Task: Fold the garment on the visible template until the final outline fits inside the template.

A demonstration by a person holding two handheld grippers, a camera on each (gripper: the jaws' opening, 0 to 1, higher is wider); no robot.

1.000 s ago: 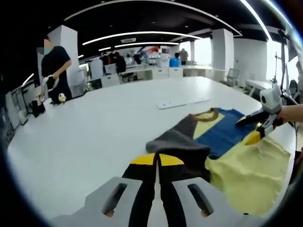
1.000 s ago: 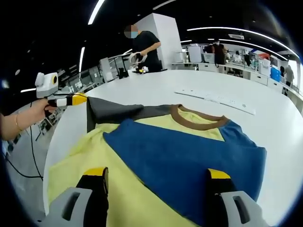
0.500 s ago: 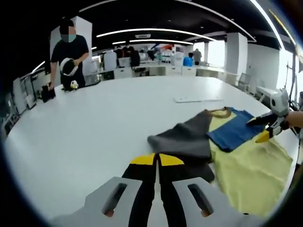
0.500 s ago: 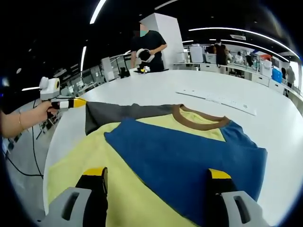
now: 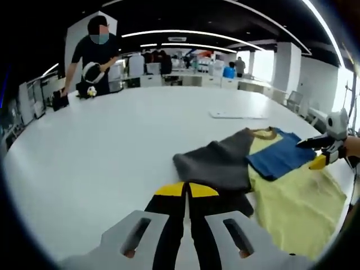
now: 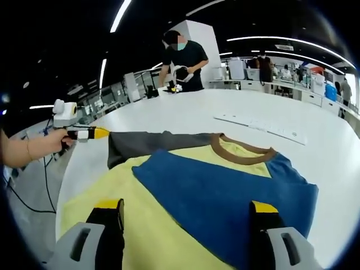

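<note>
Soft, limp garment point(image 6: 208, 191) on the white surface point(image 5: 112, 146): left tongs point(image 5: 186, 194) pinch its grey sleeve point(image 5: 216, 166); right tongs point(image 6: 185, 209) spread wide over its blue fold

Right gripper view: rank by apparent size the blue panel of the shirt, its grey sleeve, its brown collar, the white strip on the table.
1. Blue panel of the yellow shirt.
2. Grey sleeve.
3. Brown ribbed collar and flat white strip on the white table: similar; the strip lies farther from the camera, so unranked.
</note>
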